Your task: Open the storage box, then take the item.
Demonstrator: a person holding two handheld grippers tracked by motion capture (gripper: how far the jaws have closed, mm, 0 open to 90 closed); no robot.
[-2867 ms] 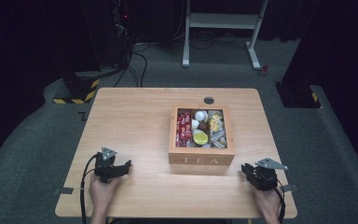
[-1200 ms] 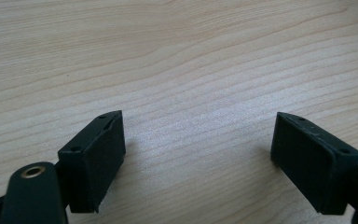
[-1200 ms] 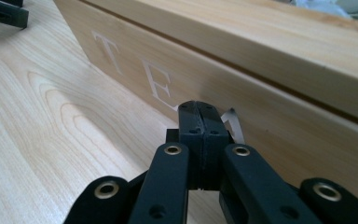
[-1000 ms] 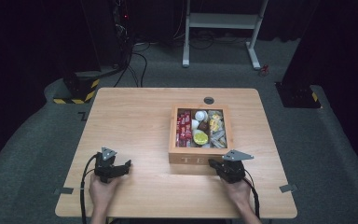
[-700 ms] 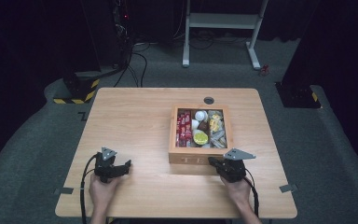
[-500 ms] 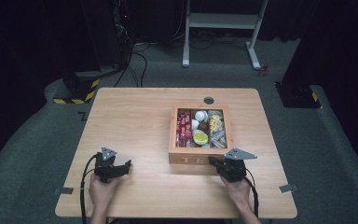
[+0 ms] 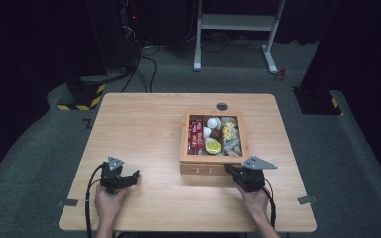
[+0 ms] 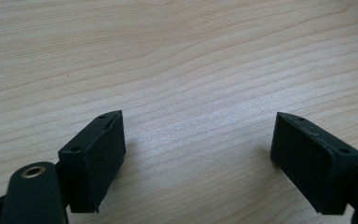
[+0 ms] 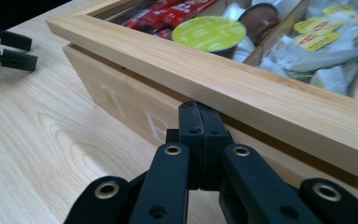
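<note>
A wooden tea box (image 7: 213, 161) stands on the table (image 7: 144, 124), right of the middle and near the person's edge. Its lid has a glass window, and through it I see red packets (image 7: 196, 136), a yellow-green capsule (image 7: 213, 146) and pale tea bags (image 7: 230, 139). The right gripper (image 9: 200, 122) has its jaws pressed together with nothing between them, and the tip sits against the front of the box, just under the overhanging rim of the lid, beside the painted letters. The left gripper (image 8: 198, 149) rests on the bare wood, well apart from the box, with its jaws wide and nothing between them.
</note>
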